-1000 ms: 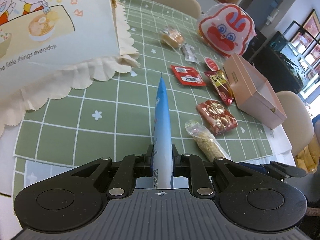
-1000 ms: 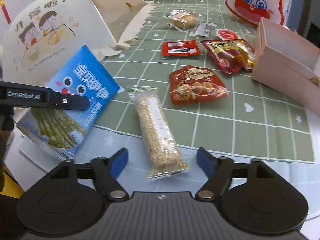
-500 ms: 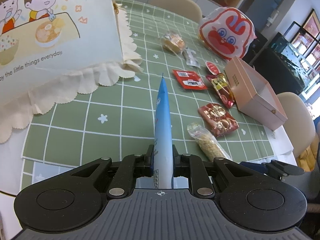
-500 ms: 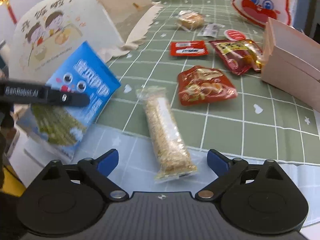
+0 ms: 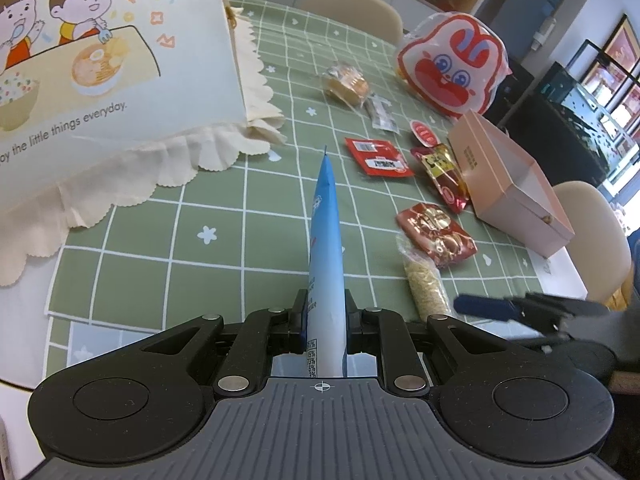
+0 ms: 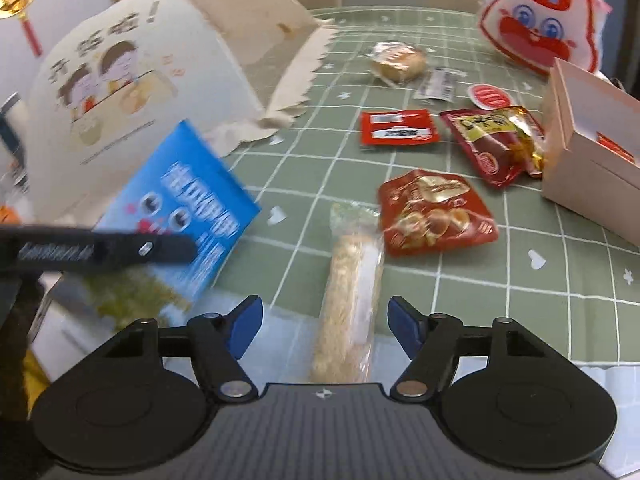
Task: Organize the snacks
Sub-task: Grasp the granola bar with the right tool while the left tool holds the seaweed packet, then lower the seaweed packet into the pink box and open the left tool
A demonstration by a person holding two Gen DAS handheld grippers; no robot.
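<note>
**Blue packet clamped on the left, grain bar between the right jaws**

Green checked cloth (image 5: 224,240) covers the surface, with beige chairs (image 5: 360,8) at its far edge. A cream food cover (image 6: 160,68) printed with cartoon children stands on the left side.

The left gripper (image 5: 326,320) has its jaws closed on a blue packet (image 5: 326,240), held edge-on in its own view and lifted clear of the cloth. From the right wrist the same packet (image 6: 180,208) shows its flat blue face, blurred, in front of the cover.

The right gripper (image 6: 326,326) hangs low over the near edge of the cloth. Its jaws have just been closing, and a clear-wrapped grain bar (image 6: 352,304) lies lengthwise between the blue fingers (image 6: 244,324); gaps show on both sides, so the pads are not pressing on it.

Just beyond the bar lies a red nut pouch (image 6: 432,212), touching or overlapping its far end. Farther back are a red sachet (image 6: 396,130), a red-and-gold pouch (image 6: 496,140) and a wrapped bun (image 6: 396,60). A pink box (image 6: 588,152) stands open on the right, with a rabbit-face bag (image 6: 536,16) behind it.
</note>
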